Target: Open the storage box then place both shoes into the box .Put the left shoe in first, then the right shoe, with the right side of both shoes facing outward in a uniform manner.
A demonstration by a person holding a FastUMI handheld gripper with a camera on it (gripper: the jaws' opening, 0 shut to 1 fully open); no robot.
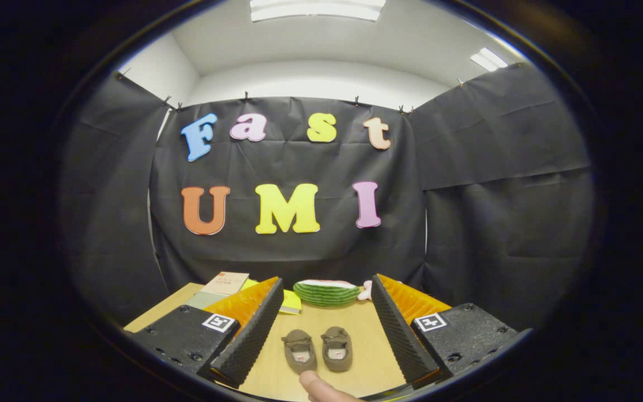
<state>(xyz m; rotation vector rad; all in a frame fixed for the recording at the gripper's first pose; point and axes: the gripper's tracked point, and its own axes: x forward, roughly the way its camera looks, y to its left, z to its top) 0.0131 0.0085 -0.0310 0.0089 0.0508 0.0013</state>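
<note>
Nearest the camera, a person's fingertip (315, 384) is poking up just in front of the pair of small olive-brown fabric shoes (317, 350), almost touching the heel of the nearer-left one. Both shoes are sitting side by side on the pale wooden surface (366, 357), toes pointing away, lying between the two fingers of the gripper (326, 329). Its fingers are standing wide apart with nothing pressed between them, so the gripper is holding nothing.

Beyond the shoes, a green striped watermelon-slice toy with a red-and-white top (326, 292) is resting near the far edge of the surface, with a small pink object (365, 291) touching its right end. To the left of it a tan booklet (225, 282) is lying over other flat sheets, a yellow one (291, 302) among them.

As for progress, the task is looking barely begun, if at all: neither shoe is being lifted, and both are resting on the surface outside any container. No storage box is recognisable among the things ahead, so whether it is already open cannot be told. By this judgement everything is remaining: opening the box, placing the left shoe, then the right, with right sides facing outward.
</note>
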